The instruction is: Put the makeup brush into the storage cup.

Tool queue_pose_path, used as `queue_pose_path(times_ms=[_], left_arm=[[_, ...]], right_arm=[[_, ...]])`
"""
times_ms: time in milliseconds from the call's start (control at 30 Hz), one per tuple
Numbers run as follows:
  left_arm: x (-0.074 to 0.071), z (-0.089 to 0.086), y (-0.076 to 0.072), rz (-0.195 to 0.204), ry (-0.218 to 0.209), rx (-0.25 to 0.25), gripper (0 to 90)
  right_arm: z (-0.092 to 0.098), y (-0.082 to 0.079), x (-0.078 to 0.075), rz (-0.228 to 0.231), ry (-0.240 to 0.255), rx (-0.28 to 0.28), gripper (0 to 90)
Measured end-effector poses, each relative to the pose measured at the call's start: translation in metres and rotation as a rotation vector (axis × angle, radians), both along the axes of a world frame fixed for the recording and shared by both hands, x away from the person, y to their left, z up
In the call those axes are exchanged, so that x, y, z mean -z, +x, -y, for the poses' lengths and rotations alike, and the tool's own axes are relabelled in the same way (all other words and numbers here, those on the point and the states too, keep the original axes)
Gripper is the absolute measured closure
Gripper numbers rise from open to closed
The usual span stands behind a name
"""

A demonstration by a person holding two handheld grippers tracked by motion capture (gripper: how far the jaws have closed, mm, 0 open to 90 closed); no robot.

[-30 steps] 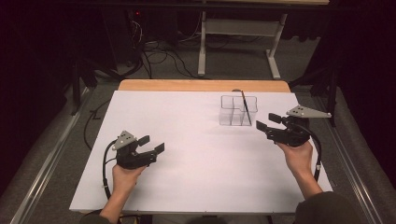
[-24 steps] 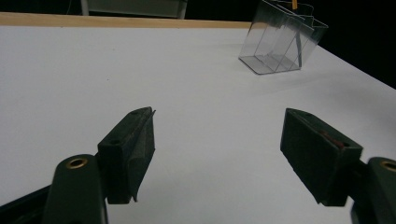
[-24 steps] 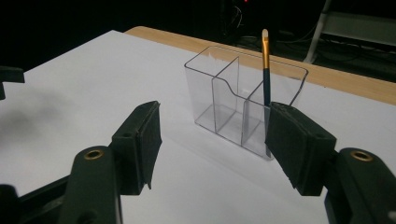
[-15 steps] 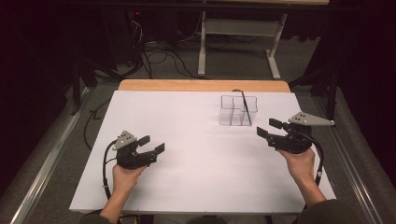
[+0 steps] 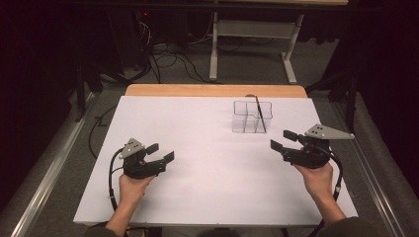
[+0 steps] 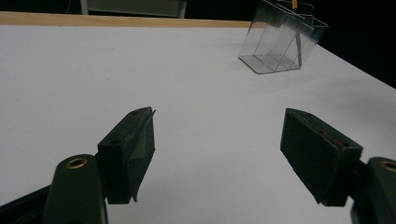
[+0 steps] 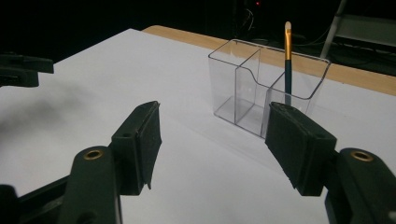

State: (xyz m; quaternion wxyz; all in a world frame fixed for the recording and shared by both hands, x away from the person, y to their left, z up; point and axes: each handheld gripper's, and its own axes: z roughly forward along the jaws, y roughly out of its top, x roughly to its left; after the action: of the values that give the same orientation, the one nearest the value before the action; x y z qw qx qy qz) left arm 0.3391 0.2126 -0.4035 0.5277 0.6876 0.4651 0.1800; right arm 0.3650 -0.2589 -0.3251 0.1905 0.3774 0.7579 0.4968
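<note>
Holding: nothing in either tool, both hover over the white desk (image 5: 207, 148).
Right tool (image 5: 285, 140): jaws spread, released, near the clear organizer's (image 5: 252, 117) right side, pointing toward it.
Left tool (image 5: 160, 152): jaws spread, released, well apart from the organizer, at its near left.
Organizer: upright toward the desk's far edge, three compartments.
Brush (image 7: 287, 63): standing in the organizer's right-hand compartment, gold ferrule up.

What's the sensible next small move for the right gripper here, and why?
Probably ease the right gripper forward toward the clear organizer: its jaws stand open with nothing between them, and the pencil stands upright in a compartment just ahead.
</note>
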Motion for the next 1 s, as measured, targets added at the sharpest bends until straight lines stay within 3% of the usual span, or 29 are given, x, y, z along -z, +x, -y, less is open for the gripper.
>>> queue_pose_path(times_ms=[1000], left_arm=[[0.000,0.000,0.000,0.000,0.001,0.001,26.7]], right_arm=[[-0.001,-0.022,0.007,0.003,0.007,-0.030,36.6]])
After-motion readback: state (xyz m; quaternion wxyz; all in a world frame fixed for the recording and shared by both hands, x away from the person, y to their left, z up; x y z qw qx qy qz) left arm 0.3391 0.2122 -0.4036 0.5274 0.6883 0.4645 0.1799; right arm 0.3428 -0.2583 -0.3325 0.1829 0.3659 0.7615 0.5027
